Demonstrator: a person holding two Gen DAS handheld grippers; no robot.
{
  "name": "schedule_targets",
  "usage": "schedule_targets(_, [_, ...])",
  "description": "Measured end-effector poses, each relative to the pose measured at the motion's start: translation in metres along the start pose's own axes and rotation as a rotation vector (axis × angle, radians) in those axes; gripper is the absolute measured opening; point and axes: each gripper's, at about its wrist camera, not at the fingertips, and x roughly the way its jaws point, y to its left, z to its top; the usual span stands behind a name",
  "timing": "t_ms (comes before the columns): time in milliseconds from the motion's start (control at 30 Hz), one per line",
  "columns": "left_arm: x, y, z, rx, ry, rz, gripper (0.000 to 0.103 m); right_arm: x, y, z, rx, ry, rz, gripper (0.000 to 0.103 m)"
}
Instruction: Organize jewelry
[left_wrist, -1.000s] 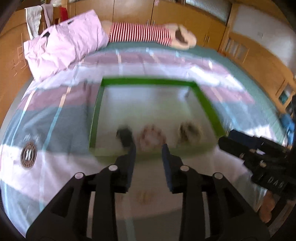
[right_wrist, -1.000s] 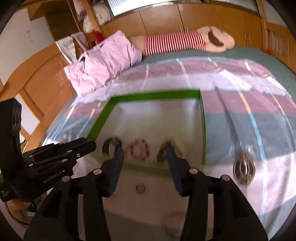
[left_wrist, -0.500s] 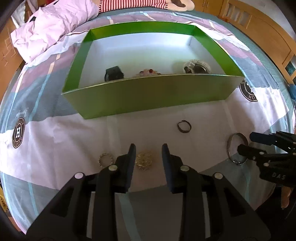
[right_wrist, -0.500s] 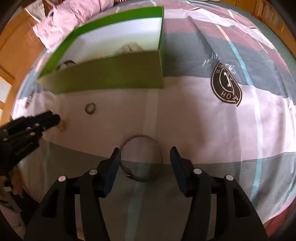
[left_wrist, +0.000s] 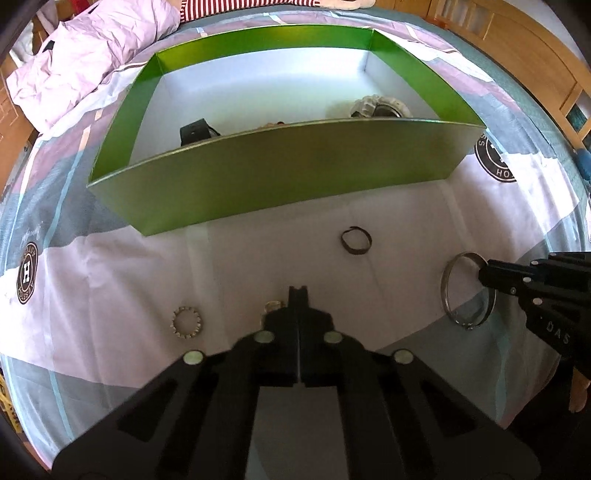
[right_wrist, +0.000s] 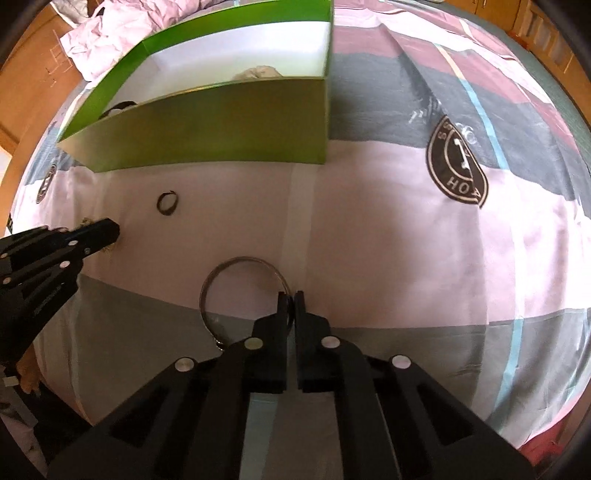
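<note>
Pinching the large bangle (right_wrist: 243, 291), the right gripper (right_wrist: 290, 295) is working near the green box (right_wrist: 221, 122). Left gripper (left_wrist: 297, 291) jaws are pressing together on a small gold ring (left_wrist: 272, 306).

Blocked at 12 o'clock by the tall green cardboard box (left_wrist: 280, 181) with its near wall rising straight off the pink-and-grey patterned bedsheet (right_wrist: 388, 221). Open sheet at 1 o'clock, apart from a small dark metal ring (left_wrist: 356, 240). At 9 o'clock, just beside, a small toothed silver ring (left_wrist: 187, 322). At 3 o'clock, a large thin silver bangle (left_wrist: 467, 291).
</note>
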Motion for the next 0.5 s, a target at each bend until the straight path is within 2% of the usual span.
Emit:
schedule_targets(267, [-0.037, 0.02, 0.013, -0.075, -0.109, -0.04, 0.0, -0.032, 0.011, 0.012, -0.038, -0.115, 0.03, 0.003])
schedule_targets(500, [-0.058, 0.036, 0.02, -0.133, -0.16, -0.041, 0.0, -0.034, 0.023, 0.021, -0.045, -0.145, 0.049, 0.003])
